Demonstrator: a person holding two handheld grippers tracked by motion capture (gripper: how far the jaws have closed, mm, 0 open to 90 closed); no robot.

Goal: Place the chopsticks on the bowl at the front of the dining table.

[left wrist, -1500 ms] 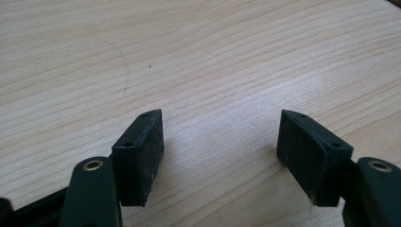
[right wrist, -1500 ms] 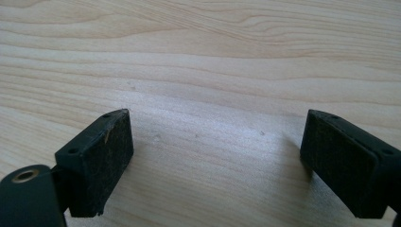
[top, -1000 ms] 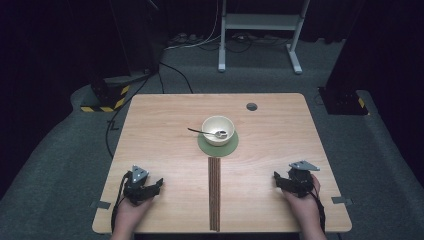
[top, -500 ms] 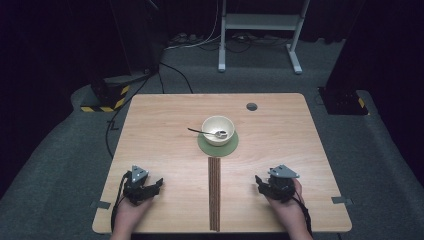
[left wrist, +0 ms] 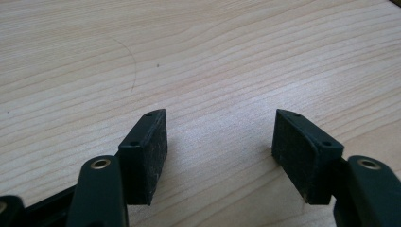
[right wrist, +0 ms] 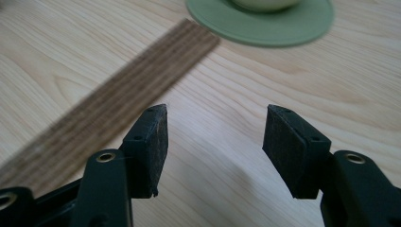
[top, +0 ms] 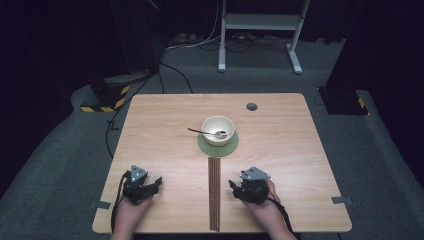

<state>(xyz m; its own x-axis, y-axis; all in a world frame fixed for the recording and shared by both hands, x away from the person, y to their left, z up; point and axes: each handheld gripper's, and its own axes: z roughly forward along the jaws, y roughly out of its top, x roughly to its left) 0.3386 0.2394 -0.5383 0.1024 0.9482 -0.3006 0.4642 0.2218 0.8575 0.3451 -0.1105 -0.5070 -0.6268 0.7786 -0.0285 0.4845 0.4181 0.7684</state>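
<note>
Dark carpeted flooring surrounds a light wooden table (top: 165, 130), with a white metal stand (top: 260, 30) behind it and a yellow-and-black striped block (top: 105, 97) off the far left corner. On the table, a cream bowl (top: 218, 129) sits on a round green mat (top: 218, 145) near the centre, and a metal spoon (top: 206, 132) rests in the bowl with its handle projecting over the rim toward the left. A dark wooden strip (top: 214, 192) (slatted, running from just short of the mat to the near edge) lies flat between the two hands. A small dark round hole (top: 251, 106) marks the far right part of the tabletop. The left gripper (top: 155, 183) is held low at the near left, well apart from the strip; the left gripper view shows its black jaws spread wide over bare wood, with nothing between the pads (left wrist: 151, 151). The right gripper (top: 233, 187) is held just beside the strip, on its right, jaws pointing toward it. In the right gripper view its jaws likewise stand apart and empty, with the strip (right wrist: 108, 113) running past the left pad (right wrist: 153, 146) and the green mat (right wrist: 265, 21) ahead, near the strip's far end.
</note>
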